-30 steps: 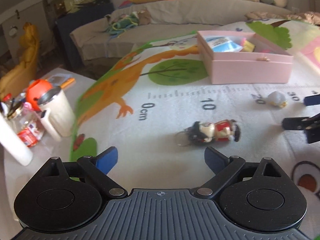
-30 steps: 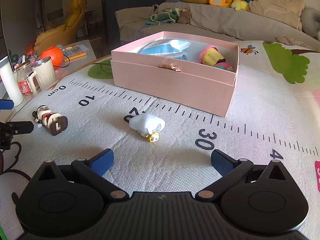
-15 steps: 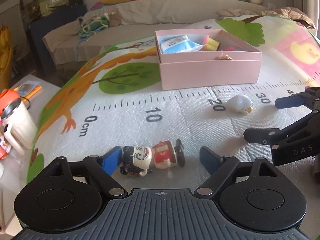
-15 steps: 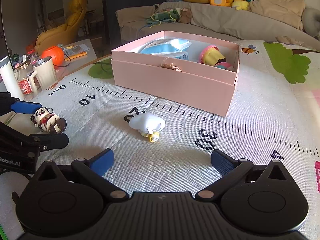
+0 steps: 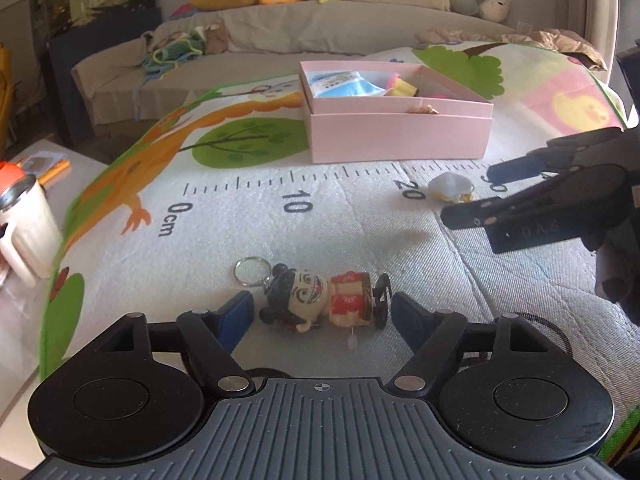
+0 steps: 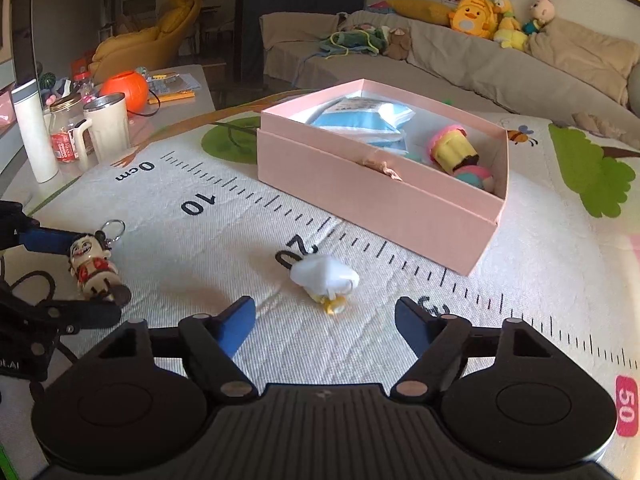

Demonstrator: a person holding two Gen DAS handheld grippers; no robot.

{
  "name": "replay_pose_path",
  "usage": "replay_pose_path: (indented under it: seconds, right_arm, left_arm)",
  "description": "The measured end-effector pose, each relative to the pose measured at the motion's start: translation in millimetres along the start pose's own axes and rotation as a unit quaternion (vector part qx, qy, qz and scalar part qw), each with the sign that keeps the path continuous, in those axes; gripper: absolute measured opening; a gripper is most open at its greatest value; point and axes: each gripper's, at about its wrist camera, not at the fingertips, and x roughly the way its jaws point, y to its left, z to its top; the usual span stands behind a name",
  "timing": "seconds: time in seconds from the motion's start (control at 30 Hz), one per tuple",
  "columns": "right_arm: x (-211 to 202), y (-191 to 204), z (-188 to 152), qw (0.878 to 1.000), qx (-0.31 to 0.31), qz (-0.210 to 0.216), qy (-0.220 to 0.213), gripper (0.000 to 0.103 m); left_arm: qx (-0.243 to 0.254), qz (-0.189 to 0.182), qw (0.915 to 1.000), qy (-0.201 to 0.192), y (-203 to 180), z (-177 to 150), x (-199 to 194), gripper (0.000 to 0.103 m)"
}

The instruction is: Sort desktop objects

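Observation:
A doll keychain (image 5: 324, 300) with a black-haired head, red clothes and a metal ring lies on the play mat between the open jaws of my left gripper (image 5: 322, 314); it also shows in the right wrist view (image 6: 94, 268). A small white toy (image 6: 325, 277) with a yellow part lies just ahead of my open, empty right gripper (image 6: 325, 320); it shows in the left wrist view (image 5: 450, 187) too. An open pink box (image 6: 380, 196) holds a blue packet and soft toys.
A side table at the left holds a white mug (image 6: 106, 128), a jar (image 6: 64, 140), a white bottle (image 6: 34, 132) and an orange ball (image 6: 124, 90). A sofa (image 6: 480, 68) with plush toys runs along the back.
My left gripper has moved forward and swung right until the doll keychain lies between its jaws. My right gripper has moved closer to the white toy.

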Motion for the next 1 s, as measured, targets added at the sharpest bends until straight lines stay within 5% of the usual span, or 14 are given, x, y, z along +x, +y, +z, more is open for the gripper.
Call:
replay_pose_path:
  seconds: [0.2,0.27,0.67,0.83,1.0]
  right_arm:
    - [22.9,-11.5,15.4,0.999,0.037,0.014,0.031,0.055]
    - [23.2,-12.6,17.4,0.999,0.041,0.014,0.029,0.038]
    - [-38.1,-2.4,-2.1,0.998,0.017,0.046,0.041,0.039]
    - [-75.3,-8.3,-6.3,0.997,0.013,0.061,0.051,0.039]
    - [-120.5,-48.4,41.6,0.998,0.044,0.024,-0.026,0.039]
  left_arm:
    - [-0.010,-0.006,0.9999,0.004,-0.1,-0.6,2.2,0.087]
    - [-0.012,0.000,0.9999,0.007,-1.9,1.0,4.4,0.087]
    - [0.029,0.016,0.9995,0.001,-20.6,7.5,-5.1,0.070]
    - [0.062,-0.020,0.9970,-0.043,-36.3,28.1,-33.5,0.070]
    - [0.109,-0.025,0.9860,-0.125,-54.3,92.7,-44.3,0.070]
